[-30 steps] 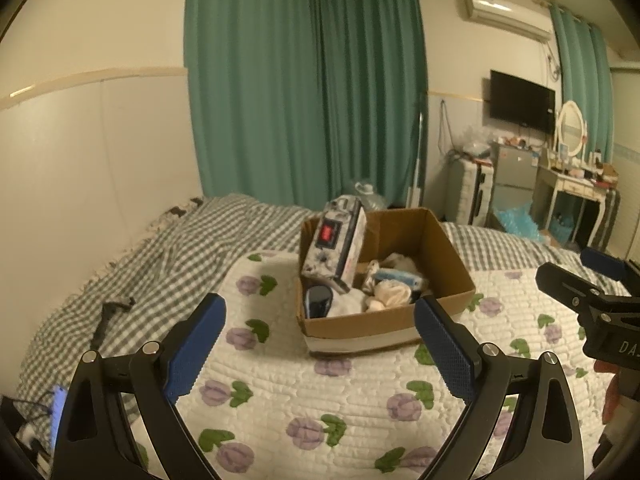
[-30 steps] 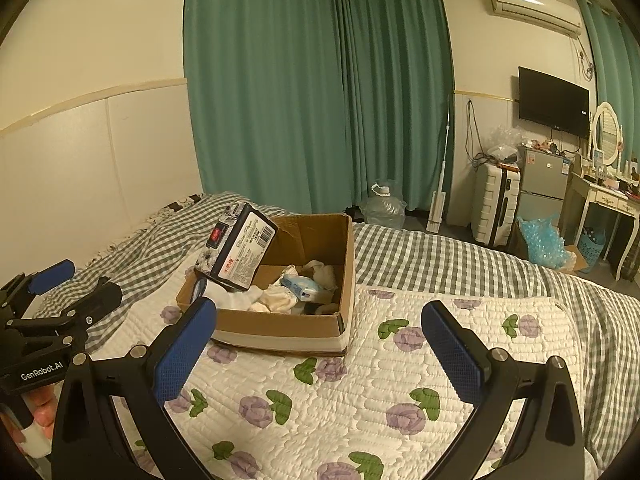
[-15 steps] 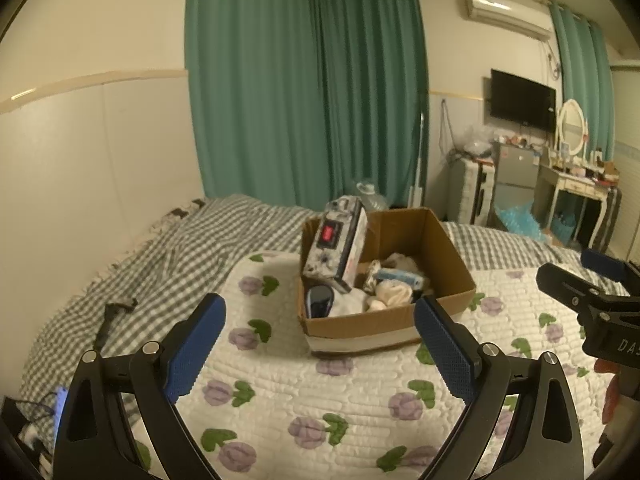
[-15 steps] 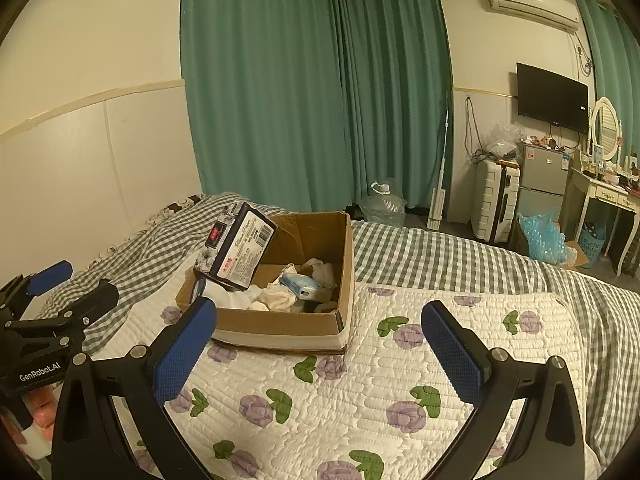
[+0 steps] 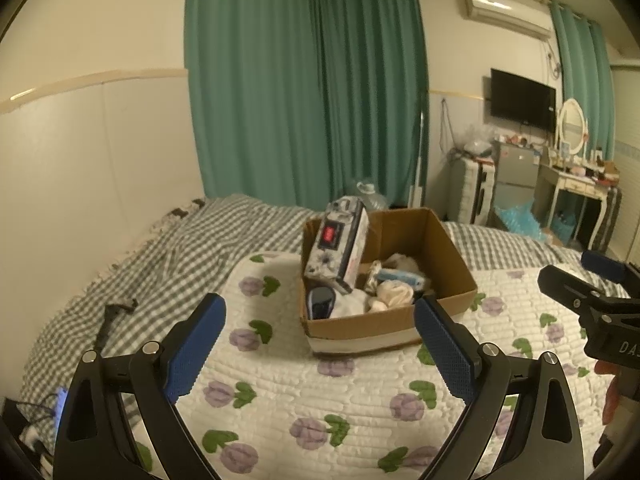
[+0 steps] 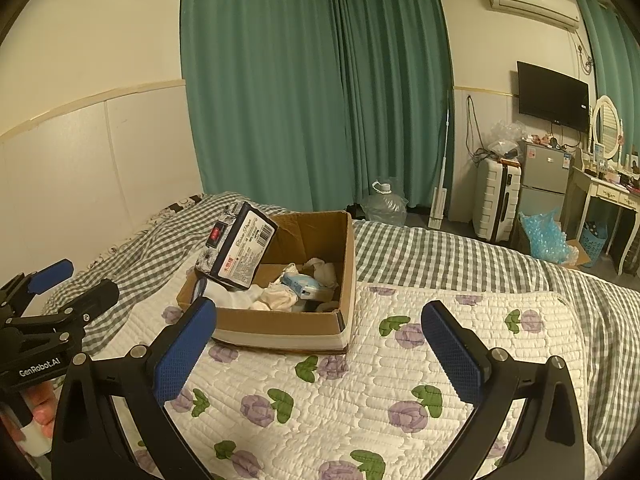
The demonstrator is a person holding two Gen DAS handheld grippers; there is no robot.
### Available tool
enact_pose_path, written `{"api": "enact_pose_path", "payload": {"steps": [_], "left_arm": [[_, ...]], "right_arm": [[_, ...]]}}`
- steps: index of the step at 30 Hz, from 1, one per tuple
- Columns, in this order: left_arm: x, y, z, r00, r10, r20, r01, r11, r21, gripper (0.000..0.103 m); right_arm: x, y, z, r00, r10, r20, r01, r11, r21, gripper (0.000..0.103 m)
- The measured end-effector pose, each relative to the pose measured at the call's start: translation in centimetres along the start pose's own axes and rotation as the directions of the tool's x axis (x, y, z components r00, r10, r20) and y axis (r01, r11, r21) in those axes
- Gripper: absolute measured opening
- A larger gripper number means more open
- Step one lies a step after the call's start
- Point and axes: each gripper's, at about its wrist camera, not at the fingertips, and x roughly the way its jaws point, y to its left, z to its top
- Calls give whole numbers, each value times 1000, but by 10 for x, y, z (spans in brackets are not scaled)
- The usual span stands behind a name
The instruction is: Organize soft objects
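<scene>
Socks [image 5: 394, 294], mid-frame in the box [image 5: 452, 304], are light and limp; pinch a bunched fold. Both grippers [image 5: 318, 344] [image 6: 318, 344] gape wide, empty.

Home bedroom, bed [image 6: 460, 256], curtains [image 6: 312, 92], television [image 6: 554, 96]

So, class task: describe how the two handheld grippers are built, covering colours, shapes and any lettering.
Both the left gripper and the right gripper are black frames with triangular cut-outs, silver bolts and two splayed fingers faced with blue dimpled pads. Seen from the side, the left gripper's body carries white "GenRobot.AI" lettering; the right's shows white letters cut off by the frame edge.
</scene>
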Motion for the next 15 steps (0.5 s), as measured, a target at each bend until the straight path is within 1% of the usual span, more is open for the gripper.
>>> {"api": "enact_pose_path", "payload": {"steps": [7,15], "left_arm": [[0,-1,1,1000,4,1,-4,1000,2,97],[2,-2,2,1000,-6,-5,6,1000,10,97]], "right_arm": [[0,0,-1,1000,1,-1,-1,1000,1,103],[1,-1,-2,1000,-4,4,4,1000,6,103]]}}
